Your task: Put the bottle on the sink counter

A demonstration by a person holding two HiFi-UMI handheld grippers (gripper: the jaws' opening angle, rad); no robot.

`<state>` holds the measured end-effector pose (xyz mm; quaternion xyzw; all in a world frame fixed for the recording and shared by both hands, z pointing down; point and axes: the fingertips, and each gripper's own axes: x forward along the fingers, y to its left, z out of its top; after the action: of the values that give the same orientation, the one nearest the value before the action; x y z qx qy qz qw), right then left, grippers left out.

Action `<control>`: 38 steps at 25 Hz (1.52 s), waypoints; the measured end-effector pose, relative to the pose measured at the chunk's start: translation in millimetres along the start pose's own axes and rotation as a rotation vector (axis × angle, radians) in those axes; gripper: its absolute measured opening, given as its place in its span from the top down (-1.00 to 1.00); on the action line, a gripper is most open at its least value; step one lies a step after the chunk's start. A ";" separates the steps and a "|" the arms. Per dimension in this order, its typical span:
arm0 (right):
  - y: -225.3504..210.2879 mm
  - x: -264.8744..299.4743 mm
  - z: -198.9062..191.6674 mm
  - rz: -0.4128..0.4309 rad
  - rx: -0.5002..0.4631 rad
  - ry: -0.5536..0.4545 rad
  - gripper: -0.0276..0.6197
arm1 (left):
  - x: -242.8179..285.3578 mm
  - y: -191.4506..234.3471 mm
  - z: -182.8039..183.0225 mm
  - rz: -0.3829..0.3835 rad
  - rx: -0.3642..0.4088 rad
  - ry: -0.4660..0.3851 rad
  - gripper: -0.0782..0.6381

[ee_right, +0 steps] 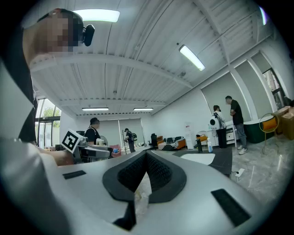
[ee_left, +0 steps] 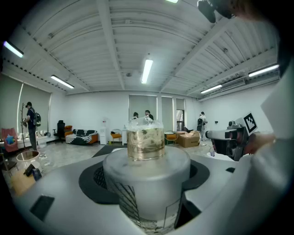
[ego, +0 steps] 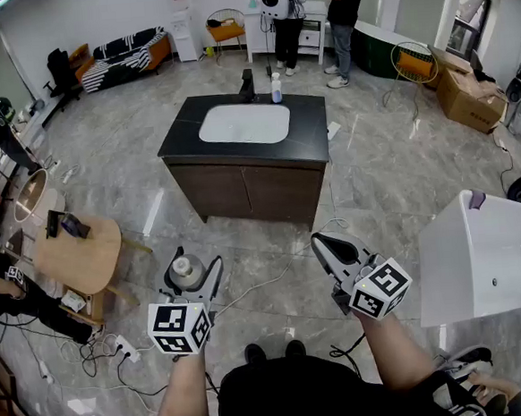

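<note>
A frosted white bottle (ego: 187, 272) with a gold cap is clamped upright in my left gripper (ego: 189, 278), low at the left of the head view. The left gripper view has the bottle (ee_left: 146, 183) filling the space between the wide-set jaws, its cap wrapped in clear film. My right gripper (ego: 324, 242) is shut and holds nothing, its pads (ee_right: 158, 172) meeting at the tips. The sink counter (ego: 308, 123), black-topped with a white basin, stands ahead across the floor, well apart from both grippers.
A faucet (ego: 247, 84) and a small soap bottle (ego: 276, 88) stand at the counter's back edge. A round wooden table (ego: 80, 253) is at left, a white bathtub (ego: 480, 257) at right. Cables and a power strip (ego: 124, 351) lie on the floor. People (ego: 344, 16) stand behind the counter.
</note>
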<state>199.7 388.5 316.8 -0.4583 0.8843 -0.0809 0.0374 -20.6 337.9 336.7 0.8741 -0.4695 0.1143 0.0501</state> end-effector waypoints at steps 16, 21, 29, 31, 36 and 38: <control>3.2 -21.6 -8.2 0.020 0.029 0.011 0.87 | -12.9 -14.5 -10.1 0.033 -0.011 0.004 -0.17; -1.2 -22.9 -8.9 0.017 0.042 0.011 0.87 | -11.3 -15.0 -17.6 0.030 -0.026 0.018 -0.18; -8.3 11.3 -11.7 0.032 0.030 0.040 0.87 | 10.9 14.6 -9.1 0.033 -0.013 -0.007 -0.17; -13.8 28.9 -12.0 0.035 0.028 0.042 0.87 | 22.9 28.1 -7.3 0.031 -0.014 -0.011 -0.17; -30.2 88.5 -12.9 0.044 0.039 0.058 0.87 | 59.9 68.6 0.8 0.019 -0.007 -0.018 -0.18; -35.2 115.6 -13.4 0.044 0.042 0.071 0.87 | 76.6 87.5 3.1 0.011 -0.006 -0.017 -0.17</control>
<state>159.5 275.6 337.1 -0.4347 0.8931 -0.1149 0.0177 -52.2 226.8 350.9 0.8723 -0.4749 0.1058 0.0484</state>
